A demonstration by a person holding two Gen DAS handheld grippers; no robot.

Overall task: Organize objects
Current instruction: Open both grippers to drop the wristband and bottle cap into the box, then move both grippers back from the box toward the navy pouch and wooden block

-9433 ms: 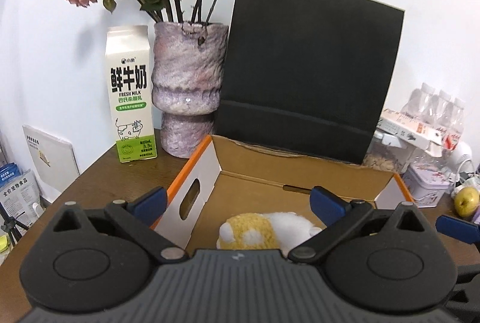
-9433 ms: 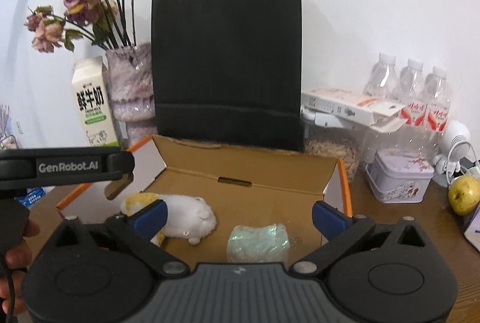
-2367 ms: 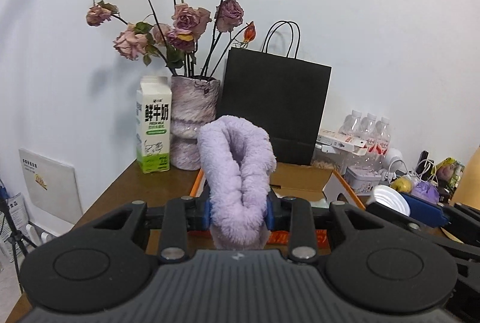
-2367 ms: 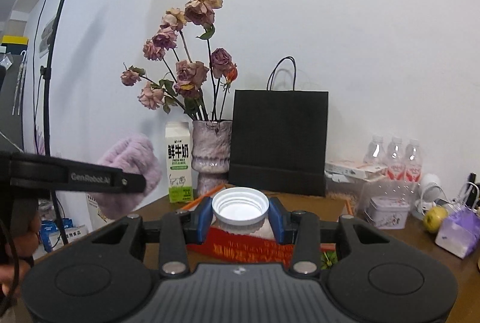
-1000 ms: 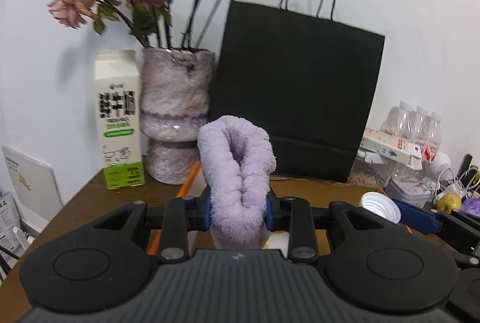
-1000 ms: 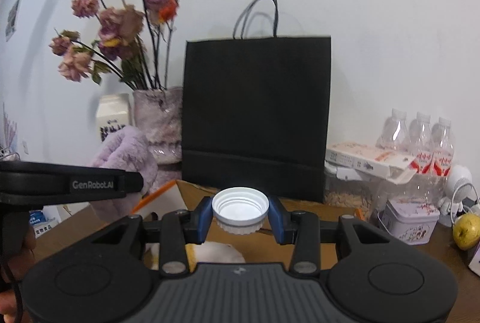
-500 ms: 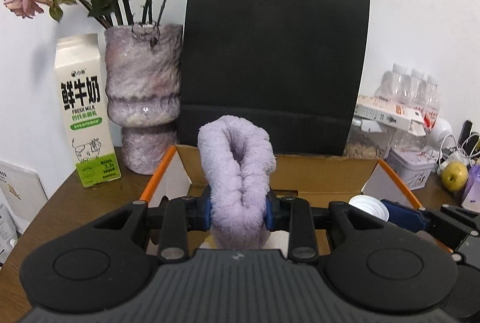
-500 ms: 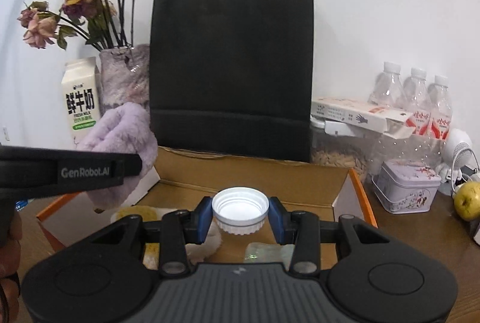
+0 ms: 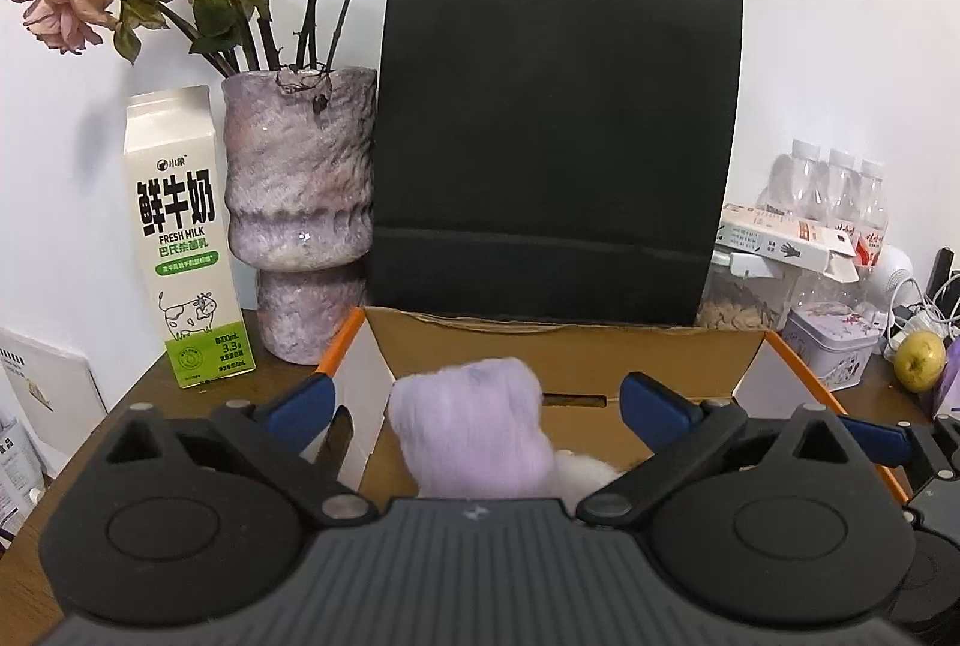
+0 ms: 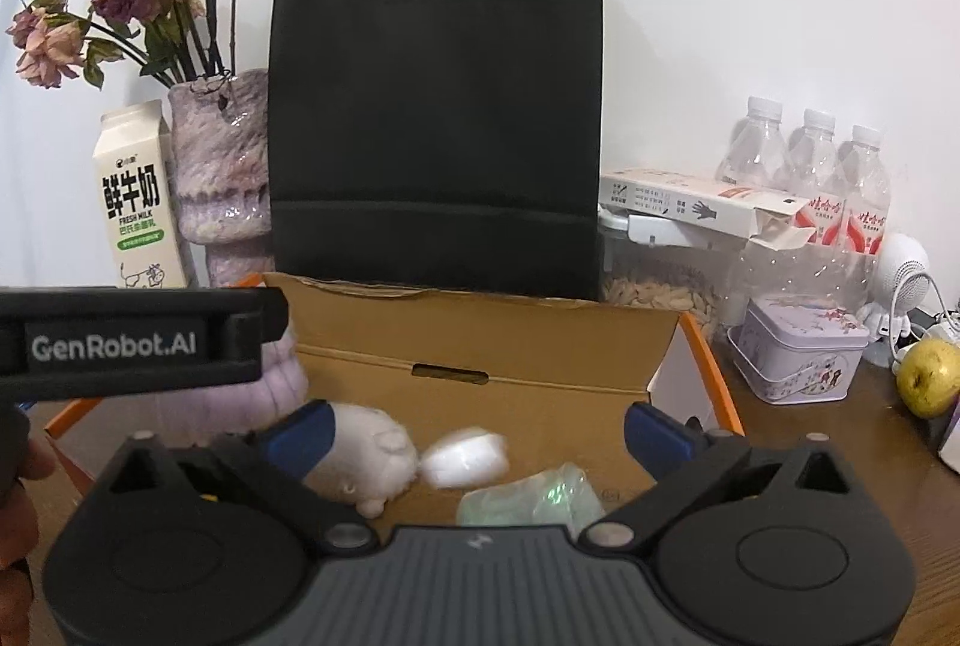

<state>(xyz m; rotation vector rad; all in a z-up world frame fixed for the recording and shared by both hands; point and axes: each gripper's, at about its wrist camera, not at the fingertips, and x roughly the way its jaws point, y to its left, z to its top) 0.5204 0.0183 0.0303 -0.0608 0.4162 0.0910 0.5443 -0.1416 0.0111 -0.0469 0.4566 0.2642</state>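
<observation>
An open cardboard box (image 9: 558, 352) with orange edges sits on the wooden table in front of both grippers. My left gripper (image 9: 474, 397) has its jaws opening wide. A fluffy purple item (image 9: 474, 430) is loose between them, blurred, over the box's left end, and the pads are off it. My right gripper (image 10: 479, 430) has its jaws opening too. A white bottle cap (image 10: 465, 457) is blurred and free inside the box (image 10: 480, 340). A white plush toy (image 10: 372, 457) and a clear wrapped packet (image 10: 528, 496) lie on the box floor.
Behind the box stand a black paper bag (image 9: 552, 142), a purple vase of dried roses (image 9: 294, 202) and a milk carton (image 9: 180, 238). At the right are water bottles (image 10: 810, 166), a tin (image 10: 798, 352) and a yellow-green fruit (image 10: 930, 376).
Both grippers have gone from shut to wide open. The purple fluffy item has dropped lower between the left jaws, and the white cap has fallen from the right jaws into the box.
</observation>
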